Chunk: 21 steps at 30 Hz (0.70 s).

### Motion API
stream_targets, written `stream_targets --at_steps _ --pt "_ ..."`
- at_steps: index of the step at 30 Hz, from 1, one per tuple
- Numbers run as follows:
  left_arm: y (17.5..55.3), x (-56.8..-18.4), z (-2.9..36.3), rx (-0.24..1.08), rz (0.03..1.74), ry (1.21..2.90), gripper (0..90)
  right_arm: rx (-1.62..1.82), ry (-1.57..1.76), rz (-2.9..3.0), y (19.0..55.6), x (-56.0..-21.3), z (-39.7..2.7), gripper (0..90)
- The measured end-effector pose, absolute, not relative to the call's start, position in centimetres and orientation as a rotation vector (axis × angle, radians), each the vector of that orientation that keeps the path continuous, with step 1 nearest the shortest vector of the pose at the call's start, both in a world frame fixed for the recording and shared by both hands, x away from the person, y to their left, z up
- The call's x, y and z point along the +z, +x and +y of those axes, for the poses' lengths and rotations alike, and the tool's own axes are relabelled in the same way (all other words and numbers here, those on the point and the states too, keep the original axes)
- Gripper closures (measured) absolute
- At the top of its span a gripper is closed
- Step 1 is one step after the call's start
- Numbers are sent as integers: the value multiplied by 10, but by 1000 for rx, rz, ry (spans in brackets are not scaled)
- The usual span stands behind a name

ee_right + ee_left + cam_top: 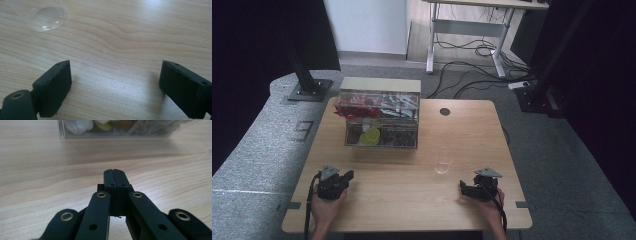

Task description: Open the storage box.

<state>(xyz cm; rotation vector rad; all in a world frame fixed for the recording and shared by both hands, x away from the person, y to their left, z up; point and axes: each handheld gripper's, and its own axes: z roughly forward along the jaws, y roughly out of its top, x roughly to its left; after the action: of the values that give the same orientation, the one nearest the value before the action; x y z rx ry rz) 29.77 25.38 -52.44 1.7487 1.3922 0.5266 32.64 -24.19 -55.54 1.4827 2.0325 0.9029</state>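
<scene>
A single wooden table (412,200) is seen from above, its near edge at the bottom where the forearms come in, its far edge just behind the storage box. A broad bare stretch of wood lies between the two grippers and reaches up to the box front; narrower bare margins are left along the left and right edges. A round dark hole (445,111) is set in the top near the far edge, right of the box.

One clear plastic box (380,120) stands on the far left part of the table, well apart from both grippers. It is divided into compartments holding red, yellow, white and dark items, too small to be counted. In the left gripper view its lower front wall (117,135) is seen straight ahead, with bare wood in between.

One clear plastic cup (443,166) stands on the table right of centre, near the right gripper and up-left of it. In the right gripper view the cup (40,13) is seen at the upper left, beyond the jaws and not between them.

Two grippers are held low over the near edge, one in each hand. The left gripper (343,178) is pointed forward and to the right; its jaws are pressed together with nothing between them. The right gripper (465,188) is pointed to the left; its jaws are spread wide over bare wood, nothing held.
</scene>
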Motion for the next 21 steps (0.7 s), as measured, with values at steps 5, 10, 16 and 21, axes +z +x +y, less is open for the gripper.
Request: stream_targets --at_steps 5,10,16,21 --pt "296 -514 250 549 1351 1744 900 903 1486 2029 327 -555 -242 116" --pt "296 -506 250 552 1327 1744 900 901 1490 2020 327 -555 -243 127" --pt "302 -500 251 556 1314 1730 900 901 1491 2019 327 -555 -243 128" --pt "312 -494 250 546 1306 1731 900 900 1492 2018 327 -555 -243 129"
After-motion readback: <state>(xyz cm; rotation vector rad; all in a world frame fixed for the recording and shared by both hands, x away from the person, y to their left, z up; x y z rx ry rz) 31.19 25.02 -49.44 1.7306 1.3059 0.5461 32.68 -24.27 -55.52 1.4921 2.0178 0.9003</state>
